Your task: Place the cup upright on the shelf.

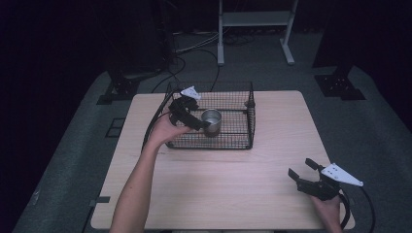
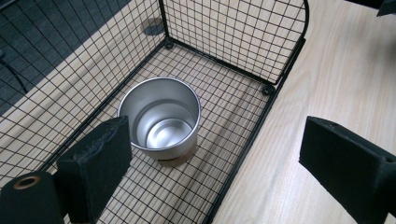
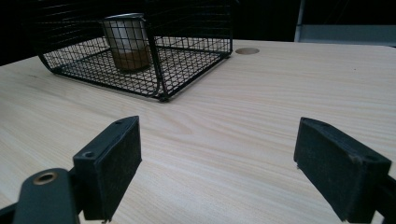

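Both grippers gape: left gripper (image 1: pixel 206 127) beside cup (image 2: pixel 161 119), right gripper (image 1: pixel 302 171) over bare table (image 1: pixel 233 189)

This looks like a lab or recording room rather than anyone's home. The pale wooden counter (image 1: pixel 272 145) stands alone on grey carpet (image 1: pixel 73 160), ringed by darkness. Black stand feet (image 1: pixel 339 86) sit on the floor at both far corners, loose cables (image 1: pixel 187 53) trail across the carpet behind, and a light metal frame (image 1: pixel 255 29) stands at the back.
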A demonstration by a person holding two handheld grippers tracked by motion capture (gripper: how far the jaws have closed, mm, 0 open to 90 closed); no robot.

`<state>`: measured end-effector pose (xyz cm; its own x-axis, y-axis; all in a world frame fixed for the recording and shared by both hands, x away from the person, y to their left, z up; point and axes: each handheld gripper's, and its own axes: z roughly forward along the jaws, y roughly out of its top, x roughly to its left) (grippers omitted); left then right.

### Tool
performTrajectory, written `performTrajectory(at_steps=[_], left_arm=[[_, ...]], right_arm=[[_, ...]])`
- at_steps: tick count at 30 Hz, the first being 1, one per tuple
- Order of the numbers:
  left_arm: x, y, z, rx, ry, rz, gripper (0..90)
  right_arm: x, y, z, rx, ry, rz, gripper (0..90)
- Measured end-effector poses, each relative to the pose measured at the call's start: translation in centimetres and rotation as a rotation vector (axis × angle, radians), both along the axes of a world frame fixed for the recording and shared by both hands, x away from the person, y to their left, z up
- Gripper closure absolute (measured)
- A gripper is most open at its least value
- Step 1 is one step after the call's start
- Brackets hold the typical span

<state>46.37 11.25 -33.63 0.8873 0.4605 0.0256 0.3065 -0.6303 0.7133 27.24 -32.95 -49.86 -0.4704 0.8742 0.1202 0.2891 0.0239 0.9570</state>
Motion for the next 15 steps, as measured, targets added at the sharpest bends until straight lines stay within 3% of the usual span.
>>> performTrajectory(at_steps=[15], left_arm=[[-3.1,1.2,-0.1,-0.044,-0.041,-0.016,8.3]], right_arm=[[0.0,0.0,0.0,-0.004,0.003,-0.002,14.3]])
